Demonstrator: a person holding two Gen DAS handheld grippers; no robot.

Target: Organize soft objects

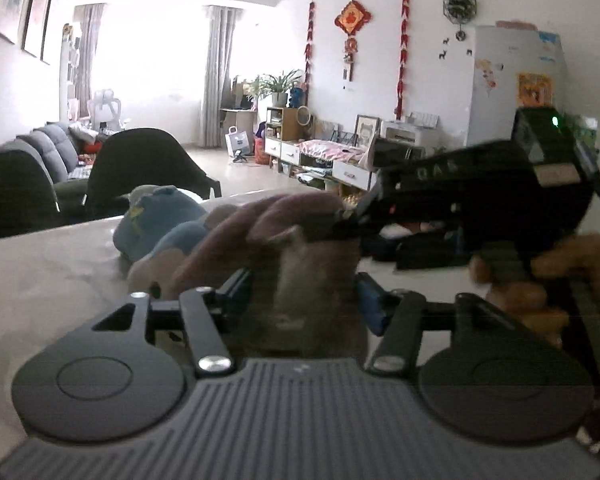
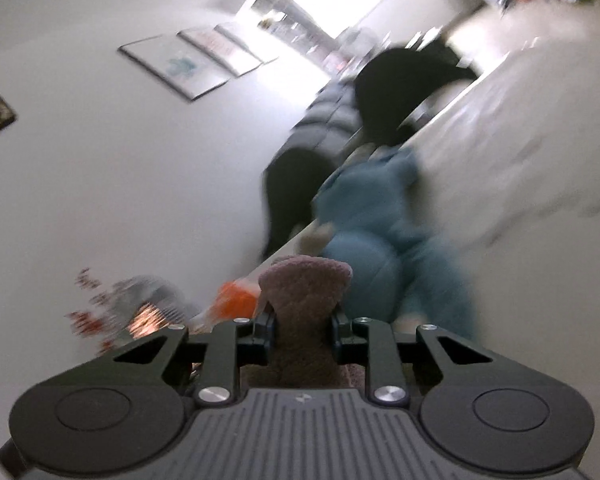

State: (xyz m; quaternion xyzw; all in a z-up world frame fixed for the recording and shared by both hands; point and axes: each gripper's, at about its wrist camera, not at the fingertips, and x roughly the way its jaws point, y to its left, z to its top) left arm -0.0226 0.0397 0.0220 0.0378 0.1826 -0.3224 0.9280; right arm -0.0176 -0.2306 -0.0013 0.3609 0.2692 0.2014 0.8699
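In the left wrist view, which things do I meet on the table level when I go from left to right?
Black chair → blue plush toy → mauve plush piece held in the left gripper → right gripper, gripping the same mauve piece → brown plush at the right edge.

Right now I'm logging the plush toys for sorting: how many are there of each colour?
Mauve toy: 1, held by both grippers
Blue toy: 1, on the table
Total: 2
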